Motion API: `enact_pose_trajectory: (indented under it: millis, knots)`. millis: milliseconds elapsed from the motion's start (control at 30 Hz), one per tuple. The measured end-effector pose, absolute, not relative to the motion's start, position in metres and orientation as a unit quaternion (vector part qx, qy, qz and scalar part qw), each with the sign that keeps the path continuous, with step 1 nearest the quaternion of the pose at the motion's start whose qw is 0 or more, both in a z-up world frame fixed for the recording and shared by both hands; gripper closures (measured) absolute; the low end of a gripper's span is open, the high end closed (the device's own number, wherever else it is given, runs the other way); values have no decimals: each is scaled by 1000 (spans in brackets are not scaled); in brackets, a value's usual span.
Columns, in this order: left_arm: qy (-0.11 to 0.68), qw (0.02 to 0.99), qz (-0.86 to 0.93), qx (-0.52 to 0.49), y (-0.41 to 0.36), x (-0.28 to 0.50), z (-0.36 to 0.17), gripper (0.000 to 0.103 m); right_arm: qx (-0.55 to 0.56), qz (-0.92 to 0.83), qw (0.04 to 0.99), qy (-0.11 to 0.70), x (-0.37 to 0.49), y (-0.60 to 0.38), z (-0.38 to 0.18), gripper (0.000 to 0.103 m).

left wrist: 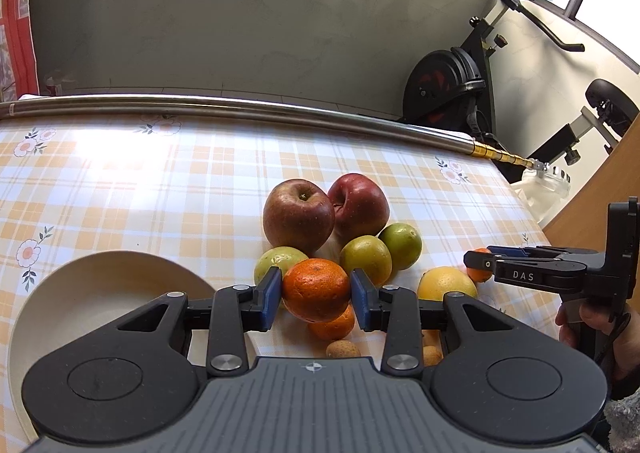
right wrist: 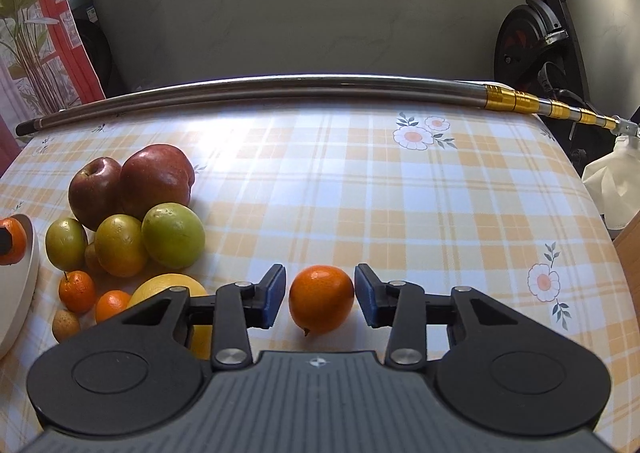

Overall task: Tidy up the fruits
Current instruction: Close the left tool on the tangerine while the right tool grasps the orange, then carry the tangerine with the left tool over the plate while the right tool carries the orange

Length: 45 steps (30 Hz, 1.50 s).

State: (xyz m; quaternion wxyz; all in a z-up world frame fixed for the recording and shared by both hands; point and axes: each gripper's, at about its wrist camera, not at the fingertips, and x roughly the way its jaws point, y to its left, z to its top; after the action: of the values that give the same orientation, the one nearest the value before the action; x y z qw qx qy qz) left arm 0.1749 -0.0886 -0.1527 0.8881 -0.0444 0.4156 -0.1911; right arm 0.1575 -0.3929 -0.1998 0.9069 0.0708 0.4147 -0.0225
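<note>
On the checked orange-and-white tablecloth surface (right wrist: 360, 181), a pile of fruit sits near the cream round plate (left wrist: 100, 293): two red apples (left wrist: 298, 215), three green-yellow citrus fruits (left wrist: 366, 259), a large yellow citrus (left wrist: 444, 283), and a few small oranges.

The left gripper (left wrist: 316, 293) is clenched on a bright orange mandarin (left wrist: 316, 289), both blue pads pressing its sides, and the fruit looks lifted clear of the pile, just beside the plate.

The right gripper (right wrist: 320, 299) straddles a second, smooth orange mandarin (right wrist: 321, 299) lying alone on the cloth, well apart from the pile. Its right pad touches the skin, but a sliver of space shows at the left pad, so I judge this grasp not yet firm.

The risks from here: a round, smooth fruit touched on one side only could roll or squirt out forward. The left mandarin, held across its widest part, may slip if tilted over the plate. Lowering the left gripper carelessly could also nudge the loose pile and send fruit rolling.
</note>
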Motion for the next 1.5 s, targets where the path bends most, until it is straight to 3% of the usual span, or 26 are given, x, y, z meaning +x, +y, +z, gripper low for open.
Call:
enact_pose_trajectory:
  millis: [467,867,1500]
  knots:
    - [405,893,-182,-70,-45,158,-139,64,88,-40,911,401,137,-377,-166,65]
    - [401,900,-150,-80,38,150,-122,64,54,23,928,367,134,-295,-116,65]
    - [471,866,-161,-57,98,177,-173,63,-11,185,893,411,186,-131,-167,65]
